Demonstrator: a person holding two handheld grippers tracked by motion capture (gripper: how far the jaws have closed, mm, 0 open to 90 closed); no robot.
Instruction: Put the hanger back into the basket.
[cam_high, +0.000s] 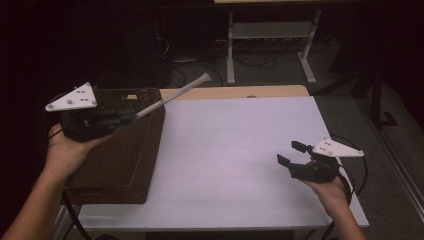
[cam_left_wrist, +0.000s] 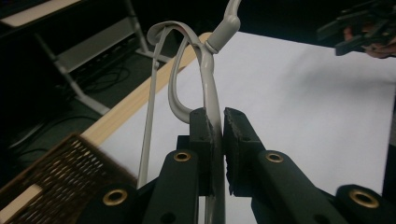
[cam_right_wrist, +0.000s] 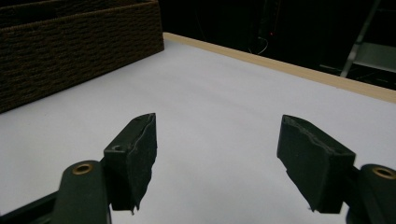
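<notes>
Whisk (cam_high: 172, 96) is what I have: my left gripper (cam_high: 131, 117) holds it above the basket (cam_high: 120, 155), the handle slanting up and away over the table's (cam_high: 235, 150) far left corner. In the left gripper view my left gripper's (cam_left_wrist: 218, 135) jaws are pressed onto one pale wire of the whisk (cam_left_wrist: 208, 79); the other wire loops curve off to the left of the jaws, and the handle leaves the top of that picture. Below the loops I see a corner of the basket (cam_left_wrist: 56, 172) and the white table (cam_left_wrist: 303, 102) with its wooden edge. Far off at the top right of that view is my right gripper (cam_left_wrist: 362, 28), in its hand.

My right gripper (cam_high: 291, 152) hovers over the right part of the table, near the front edge, well apart from the whisk and the basket. Its jaws are spread wide with nothing between them; in the right gripper view, right gripper (cam_right_wrist: 217, 154) faces bare table (cam_right_wrist: 224, 93), with the basket (cam_right_wrist: 70, 46) at the upper left against a dark background. The basket stands on the left end of the table, dark brown and woven, open at the top.
</notes>
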